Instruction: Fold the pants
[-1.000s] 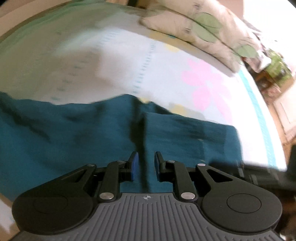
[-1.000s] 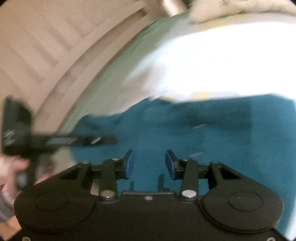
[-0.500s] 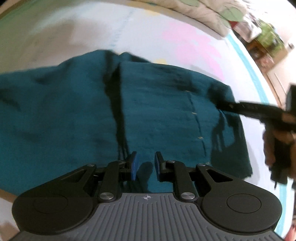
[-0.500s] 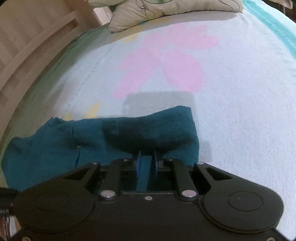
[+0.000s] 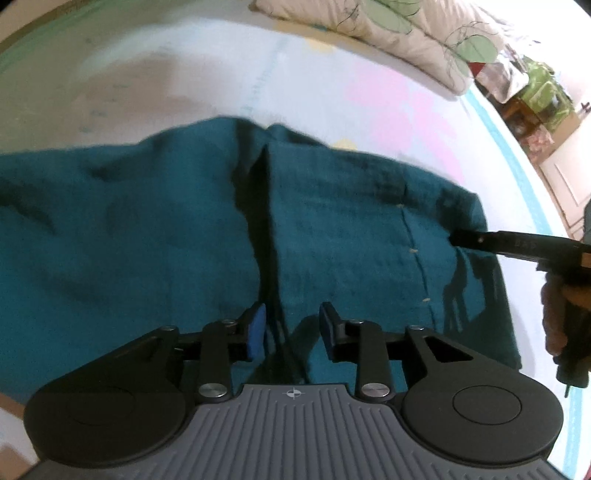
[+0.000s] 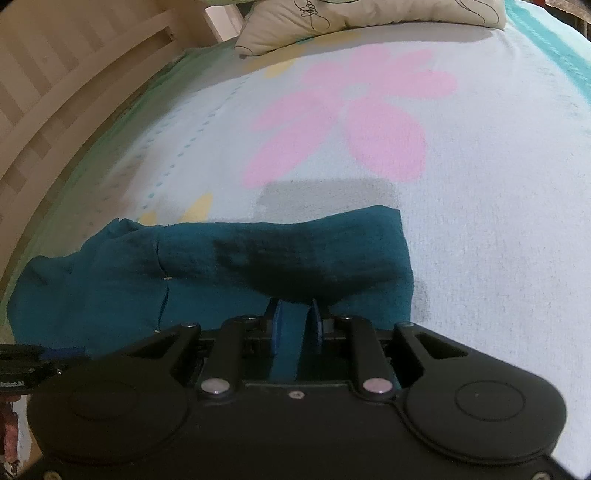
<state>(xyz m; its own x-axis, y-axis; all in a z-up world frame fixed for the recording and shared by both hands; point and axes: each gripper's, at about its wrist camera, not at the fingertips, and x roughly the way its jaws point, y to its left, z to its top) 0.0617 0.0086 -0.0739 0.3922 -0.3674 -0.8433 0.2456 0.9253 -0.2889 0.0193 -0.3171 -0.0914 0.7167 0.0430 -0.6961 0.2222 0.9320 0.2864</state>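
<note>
Lying across the flowered bed sheet [image 6: 480, 184], the teal pants [image 5: 147, 229] were spread below the pink flower print [image 6: 351, 110], near the pillow [image 6: 332, 18] end. The left hand-held gripper [image 5: 291, 328] was seen narrow, jaws opening, straddling a dark fold crease, pads not pressing. The right hand-held gripper [image 6: 295, 325] was seen narrow, jaws opening, with a strip of fabric between the pads at the edge farthest from the headboard [image 6: 55, 74]. The cloth was judged light, soft, limp, prone to bunching; hems or waistband edges were judged best for taking hold.
</note>
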